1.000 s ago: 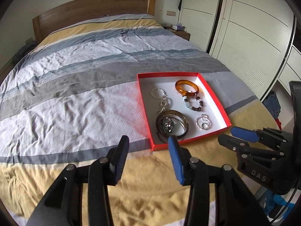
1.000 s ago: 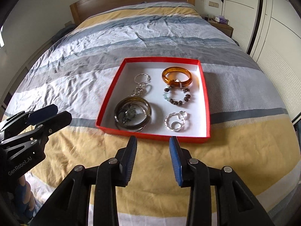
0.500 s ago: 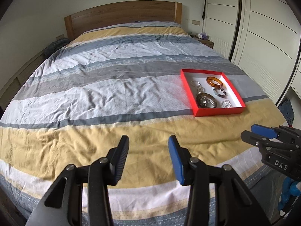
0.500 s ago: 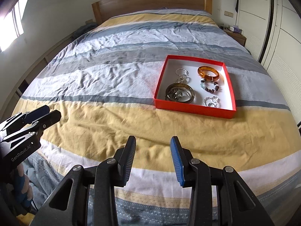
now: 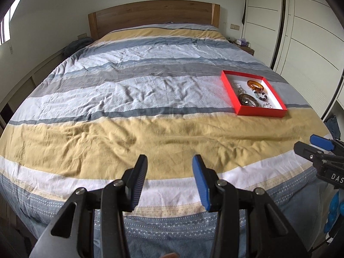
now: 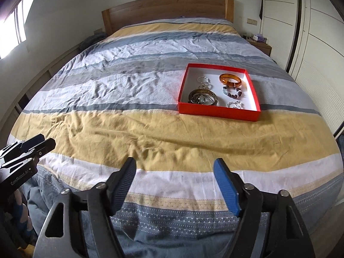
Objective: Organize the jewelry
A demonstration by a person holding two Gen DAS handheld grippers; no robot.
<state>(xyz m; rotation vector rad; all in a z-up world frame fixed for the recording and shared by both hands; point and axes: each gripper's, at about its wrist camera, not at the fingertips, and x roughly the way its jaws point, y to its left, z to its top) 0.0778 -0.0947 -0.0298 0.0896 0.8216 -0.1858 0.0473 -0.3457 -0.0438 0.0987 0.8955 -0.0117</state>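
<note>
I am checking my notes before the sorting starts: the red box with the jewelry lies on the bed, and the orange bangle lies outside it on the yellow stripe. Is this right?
Not quite. The orange bangle lies inside the red box, near its far right corner, not on the yellow stripe. The right wrist view shows this clearly. The box does lie on the bed.

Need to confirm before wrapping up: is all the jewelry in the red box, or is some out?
In. Bangle, beads and rings lie inside the red box; none shows on the bedspread.
</note>
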